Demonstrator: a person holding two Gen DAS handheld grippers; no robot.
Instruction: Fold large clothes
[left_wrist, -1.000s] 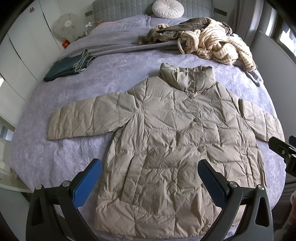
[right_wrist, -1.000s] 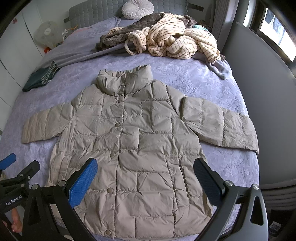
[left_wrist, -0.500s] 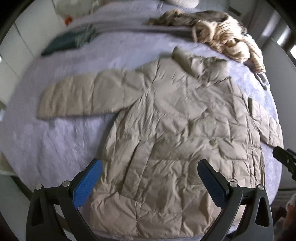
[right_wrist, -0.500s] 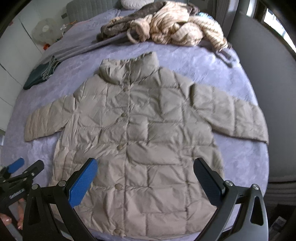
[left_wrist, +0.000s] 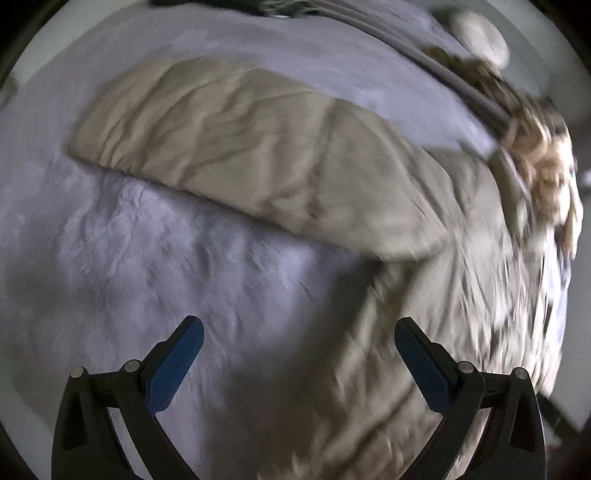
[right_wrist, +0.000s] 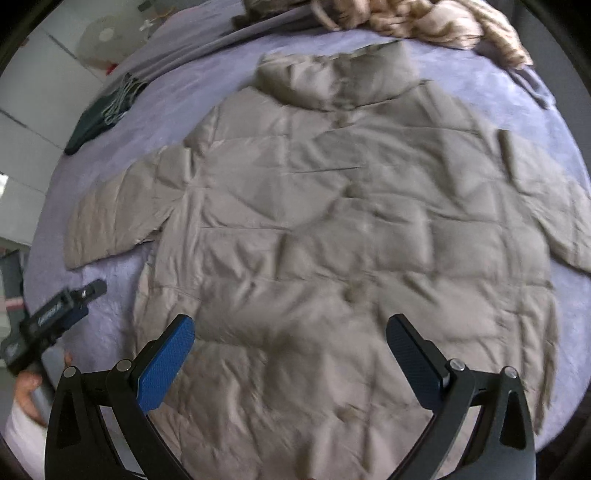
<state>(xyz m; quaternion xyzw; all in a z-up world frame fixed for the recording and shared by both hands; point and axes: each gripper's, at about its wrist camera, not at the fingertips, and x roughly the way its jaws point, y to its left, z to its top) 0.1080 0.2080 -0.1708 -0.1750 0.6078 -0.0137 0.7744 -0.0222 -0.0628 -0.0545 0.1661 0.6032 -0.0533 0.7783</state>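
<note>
Our left claw hangs with jaws apart and empty, low over the purple bedspread, just beside the left sleeve of the beige puffer coat. Our right claw is likewise spread wide, holding nothing, above the coat's lower front. The coat lies flat, buttoned face up, across the bed. We judge it light, soft, puffy and somewhat slippery; cuffs and hem corners look like the surest holds. Motion blur smears the left view, and the hem is cut off behind the fingers.
</note>
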